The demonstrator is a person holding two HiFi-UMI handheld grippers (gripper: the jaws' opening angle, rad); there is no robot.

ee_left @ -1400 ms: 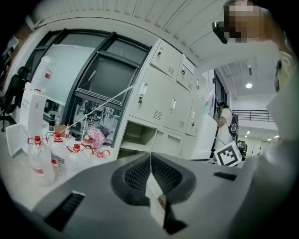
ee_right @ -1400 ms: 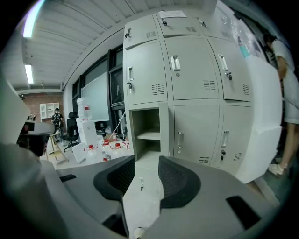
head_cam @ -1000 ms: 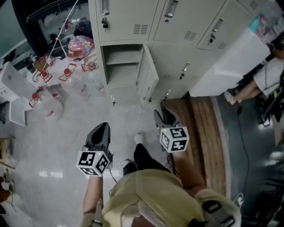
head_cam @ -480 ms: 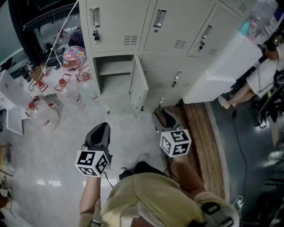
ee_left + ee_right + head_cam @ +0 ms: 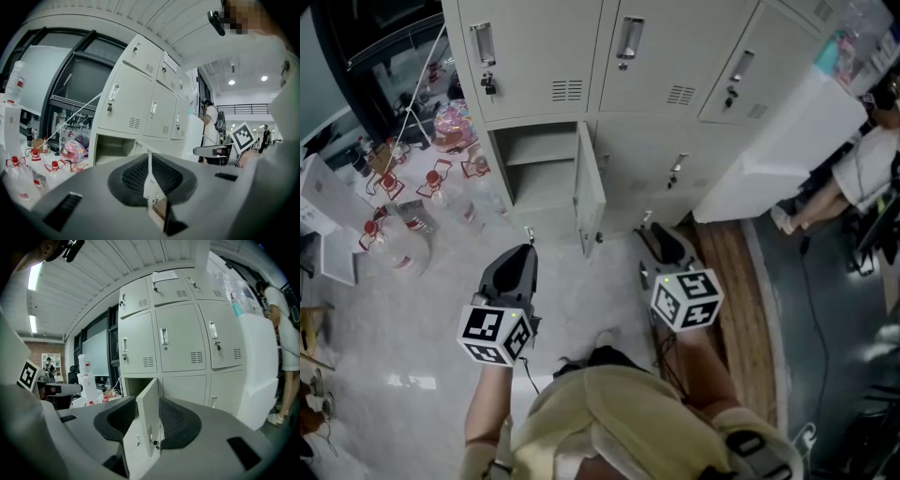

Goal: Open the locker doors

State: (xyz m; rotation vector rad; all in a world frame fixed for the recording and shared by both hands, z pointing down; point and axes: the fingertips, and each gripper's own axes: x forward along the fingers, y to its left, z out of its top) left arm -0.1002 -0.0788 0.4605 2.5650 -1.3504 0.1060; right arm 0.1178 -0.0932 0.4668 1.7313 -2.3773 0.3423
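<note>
A bank of pale grey lockers (image 5: pixel 652 56) fills the top of the head view. The bottom-left locker stands open, its door (image 5: pixel 589 192) swung out toward me and its bare compartment (image 5: pixel 539 164) showing. The other doors are closed, among them the lower middle one (image 5: pixel 675 173). My left gripper (image 5: pixel 514 267) hangs over the floor in front of the open compartment, shut and empty, with only a thin slit between its jaws (image 5: pixel 150 161). My right gripper (image 5: pixel 661 246) is just right of the open door, not touching it. Its jaws (image 5: pixel 147 404) stand slightly open and frame the distant door (image 5: pixel 149 418).
Several red-capped water bottles (image 5: pixel 394 225) and a pink round thing (image 5: pixel 455 122) sit on the floor at the left. A white slanted counter (image 5: pixel 778 150) juts out right of the lockers, with a seated person (image 5: pixel 862 159) beyond it. A wooden floor strip (image 5: pixel 741 281) runs along the right.
Both grippers have risen and come a little closer to the lockers. The bottom-left door stays open as before.
</note>
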